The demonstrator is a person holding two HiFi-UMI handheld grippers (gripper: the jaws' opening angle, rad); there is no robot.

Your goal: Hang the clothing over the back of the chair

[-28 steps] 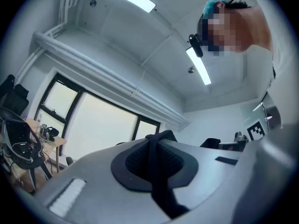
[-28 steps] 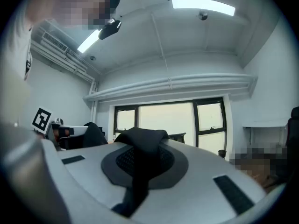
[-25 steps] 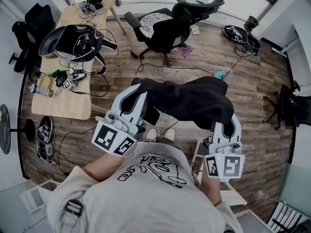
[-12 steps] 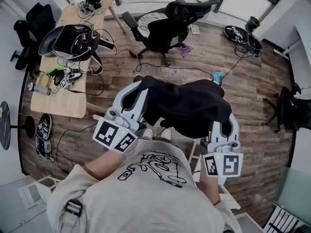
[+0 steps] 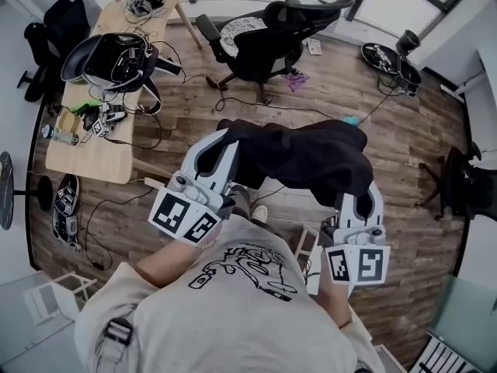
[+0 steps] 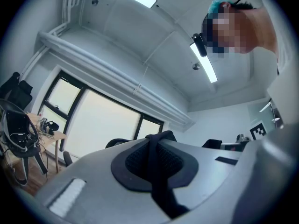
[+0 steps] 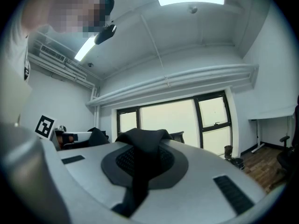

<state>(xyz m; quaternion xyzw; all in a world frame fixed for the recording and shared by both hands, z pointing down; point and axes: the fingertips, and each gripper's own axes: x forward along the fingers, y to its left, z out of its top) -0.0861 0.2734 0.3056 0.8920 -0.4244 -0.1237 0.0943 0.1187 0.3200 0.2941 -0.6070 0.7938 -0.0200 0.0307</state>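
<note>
A black garment hangs stretched between my two grippers, held out in front of me at chest height. My left gripper is shut on its left edge; a fold of black cloth is pinched between the jaws in the left gripper view. My right gripper is shut on the right edge, where black cloth bunches between the jaws. The black office chair stands ahead of me by the windows, its backrest to the right, well beyond the garment.
A wooden desk with cables and black gear stands at the left. Cables trail over the wood floor between me and the chair. A black round base lies at the far right, another dark chair at the right edge.
The desk and floor have slid down and outward in the head view as I carry the garment toward the chair. Both grippers keep their hold.
</note>
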